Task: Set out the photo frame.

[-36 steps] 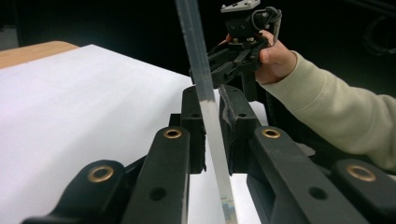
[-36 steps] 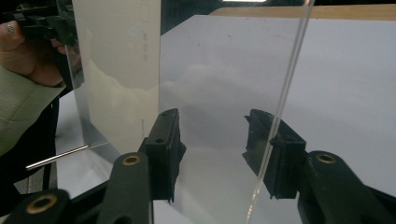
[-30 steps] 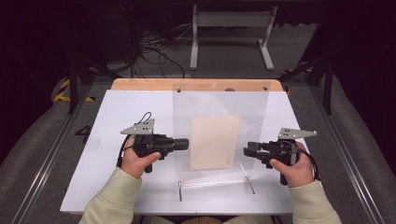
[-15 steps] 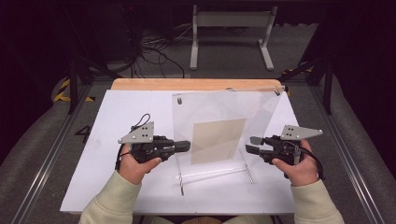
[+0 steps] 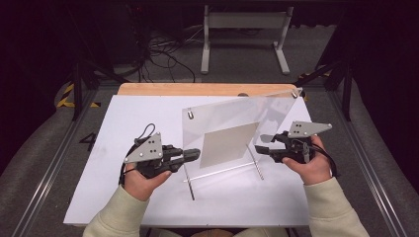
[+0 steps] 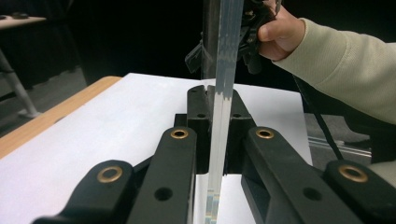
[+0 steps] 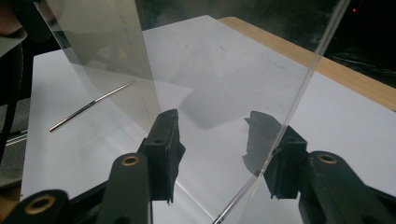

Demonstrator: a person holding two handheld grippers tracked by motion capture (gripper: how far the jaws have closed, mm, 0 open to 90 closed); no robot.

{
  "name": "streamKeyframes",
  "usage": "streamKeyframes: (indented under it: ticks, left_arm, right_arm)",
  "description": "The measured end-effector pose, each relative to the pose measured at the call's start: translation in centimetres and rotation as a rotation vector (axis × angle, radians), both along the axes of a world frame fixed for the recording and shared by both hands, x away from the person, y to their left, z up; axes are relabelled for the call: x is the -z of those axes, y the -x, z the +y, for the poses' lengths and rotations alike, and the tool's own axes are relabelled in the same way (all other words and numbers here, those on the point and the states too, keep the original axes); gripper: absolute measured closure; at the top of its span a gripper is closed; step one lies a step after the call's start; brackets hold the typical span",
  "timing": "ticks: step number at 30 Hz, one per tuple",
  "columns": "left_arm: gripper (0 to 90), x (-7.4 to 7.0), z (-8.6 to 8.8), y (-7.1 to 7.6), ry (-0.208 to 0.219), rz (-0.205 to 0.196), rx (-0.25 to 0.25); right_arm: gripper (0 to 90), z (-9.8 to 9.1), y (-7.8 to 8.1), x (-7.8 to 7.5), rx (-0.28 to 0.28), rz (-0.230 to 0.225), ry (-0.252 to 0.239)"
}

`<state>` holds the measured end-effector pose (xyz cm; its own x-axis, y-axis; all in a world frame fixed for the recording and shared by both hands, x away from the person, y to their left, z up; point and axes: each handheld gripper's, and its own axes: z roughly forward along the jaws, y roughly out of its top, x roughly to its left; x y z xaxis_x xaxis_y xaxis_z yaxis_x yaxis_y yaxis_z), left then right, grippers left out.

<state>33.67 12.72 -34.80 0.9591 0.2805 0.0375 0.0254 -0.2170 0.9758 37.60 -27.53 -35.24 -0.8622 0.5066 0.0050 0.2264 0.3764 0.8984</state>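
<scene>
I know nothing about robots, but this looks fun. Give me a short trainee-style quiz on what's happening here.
1. True or false: the left hand-held gripper is clamped on the edge of the clear panel.
2. What colour is the sheet at the panel? A beige, B red, C blue.
3. Which hand-held gripper's jaws stand apart instead of pressing the panel?

Key:
1. True. In the left gripper view, both jaws press on the panel's edge.
2. A.
3. The right hand-held gripper. Its jaws have just been opening, and the panel's edge lies between them.
</scene>
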Motion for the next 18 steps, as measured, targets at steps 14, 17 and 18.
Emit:
streamKeyframes:
  ticks: [14, 17, 18]
  left_arm:
    - [85.0, 2.0, 0.3, 0.0, 0.023, -0.005, -0.130]
    - [85.0, 2.5, 0.3, -0.4, 0.018, 0.000, -0.145]
    - [85.0, 2.5, 0.3, -0.4, 0.018, 0.000, -0.145]
  right_arm:
    - [51.2, 1.4, -4.3, -0.6, -0.091, -0.041, 0.077]
    - [50.8, 1.6, -5.2, -0.2, -0.103, -0.036, 0.084]
    - [50.5, 1.7, -5.5, -0.1, -0.104, -0.035, 0.087]
